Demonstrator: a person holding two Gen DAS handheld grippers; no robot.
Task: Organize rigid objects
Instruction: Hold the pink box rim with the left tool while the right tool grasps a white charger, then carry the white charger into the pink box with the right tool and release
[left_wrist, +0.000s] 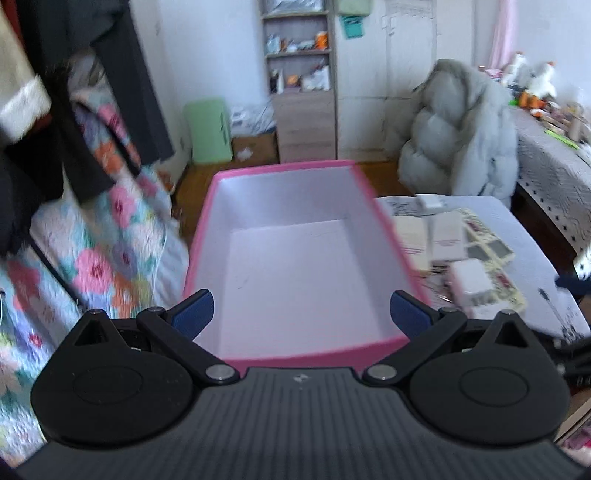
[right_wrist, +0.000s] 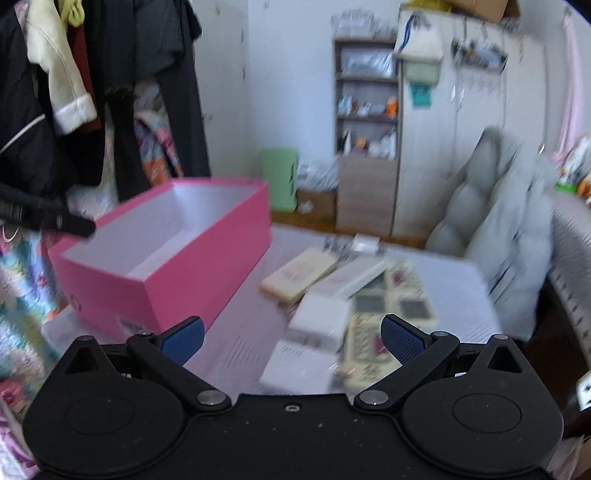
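Observation:
A pink box (left_wrist: 388, 343) with a white, empty inside stands open on the table; it also shows in the right wrist view (right_wrist: 192, 280) at the left. My left gripper (left_wrist: 302, 314) is open, its jaws spread over the box's near end, holding nothing. My right gripper (right_wrist: 291, 338) is open and empty above the table. Beyond it lie several small flat boxes: a white one (right_wrist: 319, 319), a cream one (right_wrist: 299, 275), a long white one (right_wrist: 351, 277) and cream patterned ones (right_wrist: 402, 295). They show in the left wrist view (left_wrist: 469, 280) right of the pink box.
The table (right_wrist: 461, 291) has a pale cloth. A grey padded coat (right_wrist: 509, 236) hangs over a chair at the far right. Dark clothes (right_wrist: 122, 92) hang at the left above a flowered quilt (left_wrist: 99, 258). A shelf unit (left_wrist: 301, 74) stands against the back wall.

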